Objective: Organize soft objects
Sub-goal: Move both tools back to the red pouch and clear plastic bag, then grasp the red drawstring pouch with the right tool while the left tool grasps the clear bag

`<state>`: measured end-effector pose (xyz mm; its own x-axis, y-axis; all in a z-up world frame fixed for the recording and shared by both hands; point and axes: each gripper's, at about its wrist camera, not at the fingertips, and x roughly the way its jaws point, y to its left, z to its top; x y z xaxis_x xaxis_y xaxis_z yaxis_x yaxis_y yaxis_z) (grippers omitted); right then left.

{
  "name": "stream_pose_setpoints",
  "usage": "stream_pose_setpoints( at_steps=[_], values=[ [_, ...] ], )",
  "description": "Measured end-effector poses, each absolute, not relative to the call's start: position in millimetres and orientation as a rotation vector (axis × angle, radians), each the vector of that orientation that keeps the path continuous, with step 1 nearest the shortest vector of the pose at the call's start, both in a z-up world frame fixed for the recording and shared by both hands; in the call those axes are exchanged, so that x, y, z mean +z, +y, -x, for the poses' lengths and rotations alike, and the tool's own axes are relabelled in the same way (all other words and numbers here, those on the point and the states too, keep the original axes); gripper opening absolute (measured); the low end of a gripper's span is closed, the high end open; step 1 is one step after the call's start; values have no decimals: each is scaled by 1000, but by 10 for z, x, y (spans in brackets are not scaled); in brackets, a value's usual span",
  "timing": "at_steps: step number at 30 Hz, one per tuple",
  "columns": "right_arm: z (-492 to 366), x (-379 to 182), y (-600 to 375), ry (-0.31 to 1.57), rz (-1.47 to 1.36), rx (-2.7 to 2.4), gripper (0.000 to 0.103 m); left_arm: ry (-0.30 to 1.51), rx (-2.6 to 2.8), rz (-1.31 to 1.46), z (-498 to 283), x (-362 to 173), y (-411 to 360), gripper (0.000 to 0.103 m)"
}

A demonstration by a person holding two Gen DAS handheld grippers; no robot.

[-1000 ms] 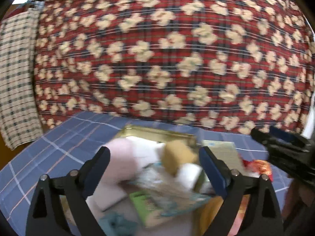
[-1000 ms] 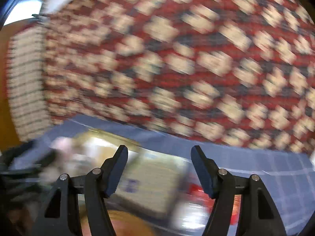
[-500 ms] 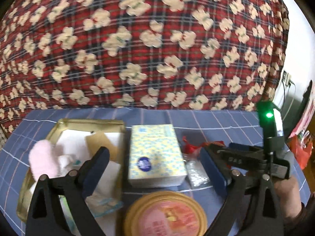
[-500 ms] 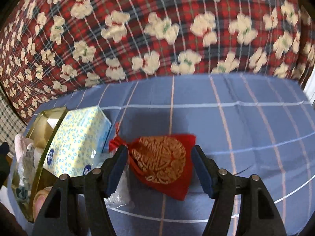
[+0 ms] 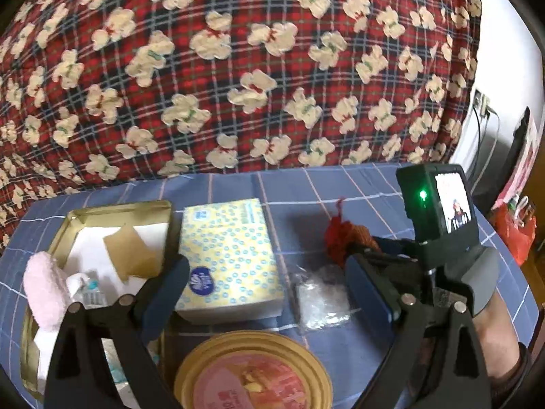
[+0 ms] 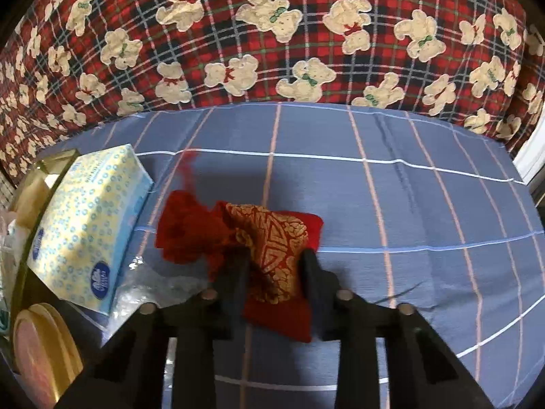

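While the right gripper (image 6: 274, 262) tilts down at the blue checked bedsheet (image 6: 408, 204), its fingers (image 6: 238, 272) are closing on the red and gold pouch (image 6: 272, 238), which sits bunched between them with its gathered neck poking out past the left finger. The pads seem to be pressing the cloth, though shadow hides the contact. Further left of those fingers lie a clear plastic packet (image 6: 143, 283) and a yellow tissue pack (image 6: 85, 225). The left gripper (image 5: 269, 289) hangs released, empty, over that tissue pack (image 5: 228, 255); a gold tin (image 5: 119, 209) with a pink fluffy sock (image 5: 44, 286) lies beyond its left finger.
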<state>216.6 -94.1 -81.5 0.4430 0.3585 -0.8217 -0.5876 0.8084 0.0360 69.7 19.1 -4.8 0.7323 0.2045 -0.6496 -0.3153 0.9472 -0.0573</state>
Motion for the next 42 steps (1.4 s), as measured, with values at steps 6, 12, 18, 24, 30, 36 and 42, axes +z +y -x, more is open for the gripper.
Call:
stream_pose_setpoints(
  at_steps=[6, 12, 18, 24, 30, 36, 42],
  values=[
    [-2285, -794, -1117, 943, 270, 531, 25, 759, 234, 134, -885, -69, 31, 92],
    [-2425, -805, -1370, 951, 259, 455, 25, 856, 177, 94, -1096, -149, -157, 76],
    [-2488, -814, -1509, 960, 240, 447, 25, 965, 150, 53, -1283, -306, -322, 66],
    [-2498, -807, -1534, 967, 219, 461, 25, 1046, 137, 61, -1416, -418, -363, 59],
    [-2512, -820, -1546, 973, 206, 472, 25, 1101, 120, 49, -1513, -496, -443, 58],
    [-2506, -825, -1545, 972, 210, 472, 25, 1159, 119, 77, -1627, -648, -416, 58],
    [-2501, -833, -1539, 969, 219, 471, 25, 1164, 148, 63, -1666, -663, -410, 58]
  ],
)
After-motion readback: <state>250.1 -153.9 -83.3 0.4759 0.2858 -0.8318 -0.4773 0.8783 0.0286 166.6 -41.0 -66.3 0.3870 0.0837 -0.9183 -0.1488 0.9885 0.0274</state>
